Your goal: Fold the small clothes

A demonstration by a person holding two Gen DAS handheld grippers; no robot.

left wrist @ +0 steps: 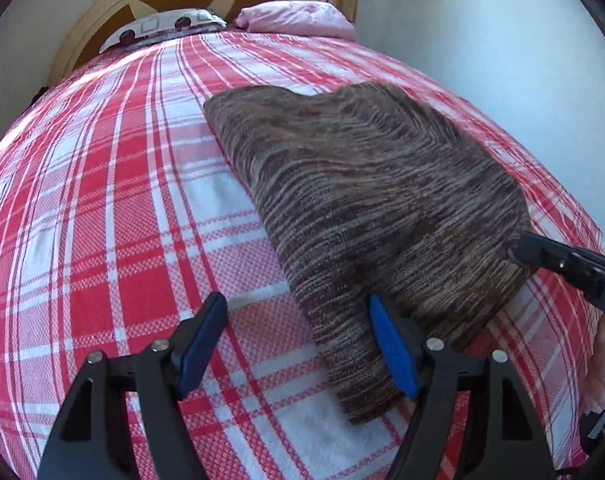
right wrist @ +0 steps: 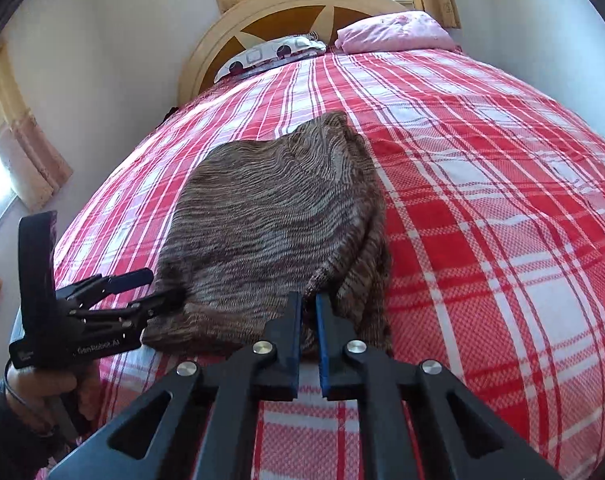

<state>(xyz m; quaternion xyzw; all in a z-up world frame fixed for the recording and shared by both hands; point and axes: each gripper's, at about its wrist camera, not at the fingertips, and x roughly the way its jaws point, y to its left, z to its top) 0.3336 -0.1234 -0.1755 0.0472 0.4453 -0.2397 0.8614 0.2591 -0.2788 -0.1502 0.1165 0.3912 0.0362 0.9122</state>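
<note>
A brown striped knit garment [left wrist: 374,200] lies folded on the red and white plaid bed cover [left wrist: 114,220]. My left gripper [left wrist: 298,312] hovers open over its near left corner, with the garment's edge running between the blue pads and the right pad above the cloth. From the right wrist view, the left gripper [right wrist: 156,289] stands open at the left edge of the garment [right wrist: 262,216]. My right gripper [right wrist: 308,300] is shut on the garment's near edge, where the cloth puckers up to the tips. In the left wrist view the right gripper [left wrist: 520,246] touches the garment's right corner.
A pink pillow [right wrist: 394,34] and a patterned pillow [right wrist: 270,54] lie against the round wooden headboard [right wrist: 286,8]. White walls flank the bed, with a curtained window [right wrist: 18,152] on the left. A hand [right wrist: 42,392] holds the left gripper. Plaid cover spreads right of the garment.
</note>
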